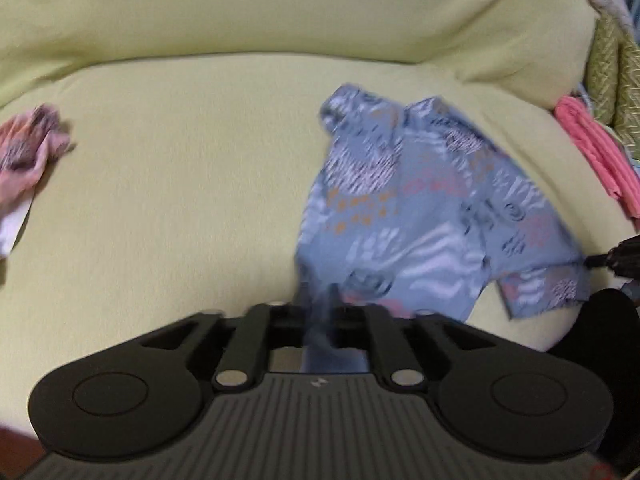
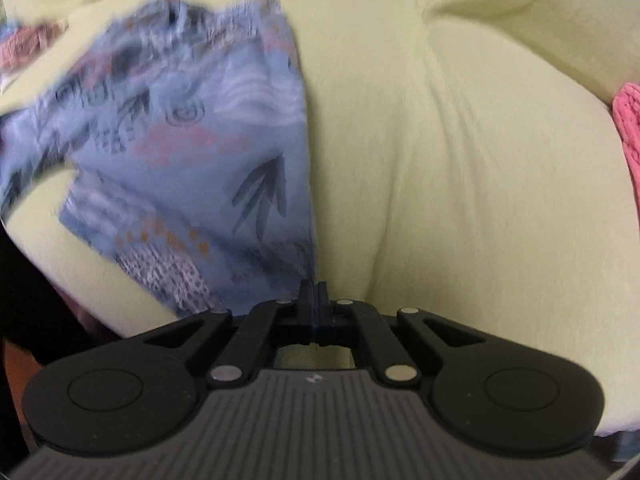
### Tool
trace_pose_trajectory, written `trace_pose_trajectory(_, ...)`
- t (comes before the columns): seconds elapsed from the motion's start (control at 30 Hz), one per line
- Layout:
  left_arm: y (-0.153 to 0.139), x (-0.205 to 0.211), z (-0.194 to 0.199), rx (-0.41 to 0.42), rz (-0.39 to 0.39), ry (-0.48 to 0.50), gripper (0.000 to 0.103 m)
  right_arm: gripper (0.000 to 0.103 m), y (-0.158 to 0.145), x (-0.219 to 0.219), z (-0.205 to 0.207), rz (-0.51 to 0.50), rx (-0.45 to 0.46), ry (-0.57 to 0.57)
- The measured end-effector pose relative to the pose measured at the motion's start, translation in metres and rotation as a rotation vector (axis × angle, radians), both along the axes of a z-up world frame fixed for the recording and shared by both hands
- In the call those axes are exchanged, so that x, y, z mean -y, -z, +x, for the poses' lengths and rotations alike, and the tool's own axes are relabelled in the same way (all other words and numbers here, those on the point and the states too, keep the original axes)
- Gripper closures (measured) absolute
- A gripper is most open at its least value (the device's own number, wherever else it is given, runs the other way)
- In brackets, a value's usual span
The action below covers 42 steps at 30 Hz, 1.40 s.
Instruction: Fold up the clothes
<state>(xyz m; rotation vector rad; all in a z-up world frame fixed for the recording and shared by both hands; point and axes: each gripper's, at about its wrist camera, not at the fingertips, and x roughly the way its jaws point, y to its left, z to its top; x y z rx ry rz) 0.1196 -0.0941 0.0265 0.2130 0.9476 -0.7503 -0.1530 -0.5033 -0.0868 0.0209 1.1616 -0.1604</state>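
A blue patterned shirt (image 1: pixel 420 208) is stretched above a yellow-green sofa seat (image 1: pixel 180 200). My left gripper (image 1: pixel 320 312) is shut on the shirt's near edge, with cloth bunched between the fingers. My right gripper (image 2: pixel 314 292) is shut on another edge of the same shirt (image 2: pixel 192 152), which spreads up and to the left in the right wrist view. The right gripper's tip (image 1: pixel 600 260) shows at the far right of the left wrist view, pinching the shirt's sleeve side. Both views are motion-blurred.
A pink patterned garment (image 1: pixel 28 152) lies at the seat's left. A pink knit item (image 1: pixel 596 156) lies at the right, also in the right wrist view (image 2: pixel 630 128). The sofa backrest (image 1: pixel 280 12) rises behind. Green patterned fabric (image 1: pixel 616 76) sits at far right.
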Motion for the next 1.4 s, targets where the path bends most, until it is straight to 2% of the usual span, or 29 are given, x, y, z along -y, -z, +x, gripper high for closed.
trace_pose_trajectory(0.07,-0.004,0.014,0.008,0.026,-0.014,0.026,0.068,0.103,0.002,0.000,0.000,-0.016,-0.038,-0.016)
trace_pose_trajectory(0.13,-0.008,0.027,0.018,0.048,-0.031,0.048,0.067,0.103,-0.006,0.006,0.001,0.042,0.002,-0.014)
trace_pose_trajectory(0.17,-0.009,0.038,0.025,0.062,-0.039,0.062,0.065,0.102,-0.013,0.010,0.004,0.090,0.051,0.000)
trace_pose_trajectory(0.2,-0.008,0.048,0.033,0.064,-0.045,0.077,0.059,0.098,-0.018,0.014,0.007,0.126,0.093,0.011)
trace_pose_trajectory(0.3,0.004,0.080,0.057,0.029,-0.065,0.125,0.052,0.069,-0.027,0.022,0.028,0.210,0.210,0.013)
trace_pose_trajectory(0.43,0.016,0.117,0.095,0.011,-0.083,0.169,0.052,0.069,-0.027,0.038,0.075,0.231,0.301,-0.035)
trace_pose_trajectory(0.6,0.024,0.153,0.149,-0.011,-0.117,0.148,0.051,0.069,-0.032,0.065,0.162,0.352,0.411,-0.057)
trace_pose_trajectory(0.7,0.033,0.175,0.173,-0.043,-0.103,0.160,0.051,0.069,-0.026,0.083,0.215,0.419,0.416,-0.054)
trace_pose_trajectory(0.83,0.050,0.200,0.191,-0.054,-0.017,0.205,0.050,0.061,-0.008,0.095,0.265,0.478,0.390,-0.072)
trace_pose_trajectory(0.9,0.061,0.208,0.196,-0.089,0.019,0.232,0.049,0.061,0.003,0.096,0.280,0.514,0.362,-0.075)
trace_pose_trajectory(0.97,0.066,0.213,0.199,-0.104,0.016,0.243,0.051,0.065,0.012,0.098,0.290,0.544,0.342,-0.069)
trace_pose_trajectory(1.0,0.068,0.213,0.200,-0.122,0.002,0.240,0.064,0.079,0.015,0.099,0.292,0.555,0.338,-0.060)
trace_pose_trajectory(1.03,0.067,0.211,0.200,-0.139,-0.025,0.237,0.078,0.100,0.014,0.099,0.289,0.564,0.348,-0.051)
trace_pose_trajectory(1.07,0.066,0.209,0.199,-0.156,-0.055,0.235,0.090,0.101,0.011,0.099,0.284,0.573,0.360,-0.041)
trace_pose_trajectory(1.1,0.060,0.206,0.193,-0.118,-0.075,0.229,0.093,0.101,0.009,0.099,0.280,0.581,0.373,-0.031)
trace_pose_trajectory(1.17,0.039,0.197,0.172,0.024,-0.107,0.240,0.096,0.102,-0.015,0.090,0.256,0.508,0.464,-0.063)
trace_pose_trajectory(1.27,-0.002,0.189,0.144,0.235,-0.156,0.275,0.097,0.103,-0.073,0.057,0.212,0.129,0.707,-0.146)
trace_pose_trajectory(1.33,-0.023,0.194,0.138,0.367,-0.156,0.282,0.098,0.103,-0.095,0.038,0.200,-0.064,0.817,-0.179)
trace_pose_trajectory(1.4,-0.036,0.201,0.143,0.431,-0.168,0.253,0.098,0.103,-0.104,0.033,0.206,-0.124,0.856,-0.174)
